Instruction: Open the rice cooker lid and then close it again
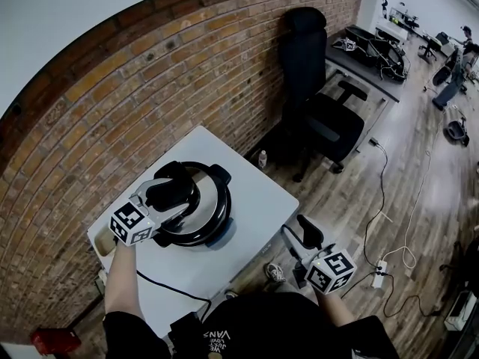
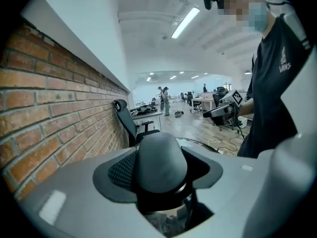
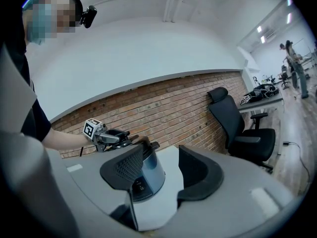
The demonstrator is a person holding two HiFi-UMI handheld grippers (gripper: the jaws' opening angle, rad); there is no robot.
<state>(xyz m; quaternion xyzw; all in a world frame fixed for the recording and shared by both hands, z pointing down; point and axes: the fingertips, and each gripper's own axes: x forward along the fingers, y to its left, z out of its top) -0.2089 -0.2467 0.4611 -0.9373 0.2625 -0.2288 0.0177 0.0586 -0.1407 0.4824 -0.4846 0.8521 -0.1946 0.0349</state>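
While my left gripper [image 1: 174,191] clamps the lid handle [image 2: 161,163], I judge a slow, straight pull safest; right gripper [image 1: 307,235] hangs near-right, jaws apart, empty.

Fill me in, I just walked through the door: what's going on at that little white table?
A person is working with a handheld gripper in each hand. The left gripper is closed on the black knob of the lid, which looks seated on the rice cooker. The cooker stands on the white table by the brick wall. The right gripper is open and empty, held off the table's near edge, above the floor.
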